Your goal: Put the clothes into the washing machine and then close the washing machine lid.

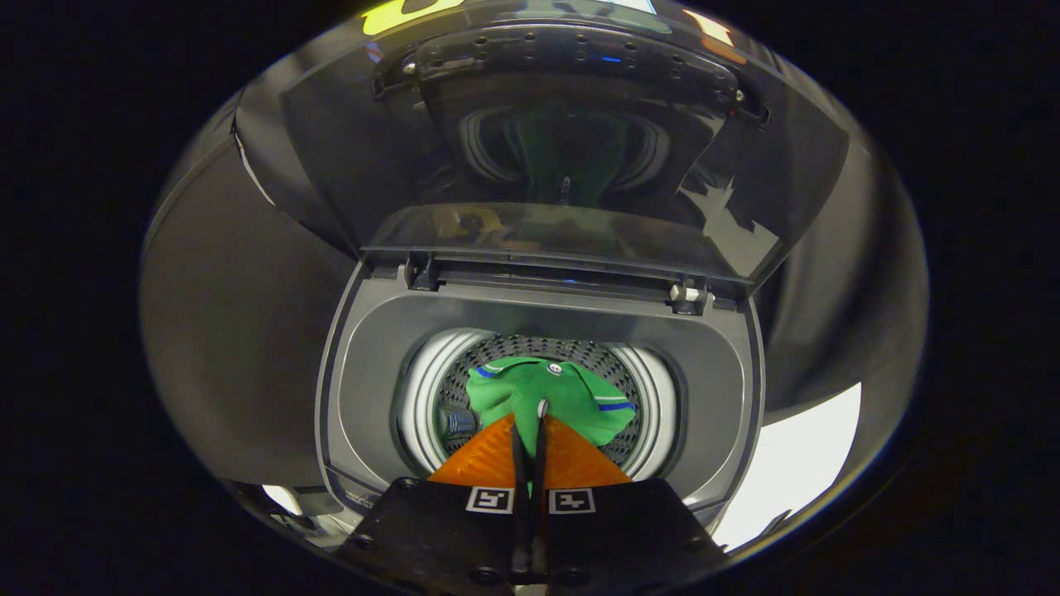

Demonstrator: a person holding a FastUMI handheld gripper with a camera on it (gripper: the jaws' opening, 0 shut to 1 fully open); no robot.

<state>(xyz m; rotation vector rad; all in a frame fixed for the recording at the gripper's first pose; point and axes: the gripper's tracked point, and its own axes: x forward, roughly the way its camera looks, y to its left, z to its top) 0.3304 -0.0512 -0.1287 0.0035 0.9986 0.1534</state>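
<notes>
You are holding the gripper [530,418] low in the middle of the frame, its fingers pinching together on the green garment [553,396]. The garment is hanging inside the drum [654,397] of the washing machine [373,372], just ahead of the fingertips. The lid [563,157] is standing open across the upper half of the frame.

One washing machine [538,331] is seen, with one lid [571,157] raised at its far side and one perforated drum [530,389] inside. One green garment [555,397] is counted in the drum, with two white buttons and two short blue stripes, one at its left and one at its right. One gripper [530,430] is seen at the near side, its two fingers pinched together on the garment. Two square markers are counted on the gripper body, side by side.
</notes>
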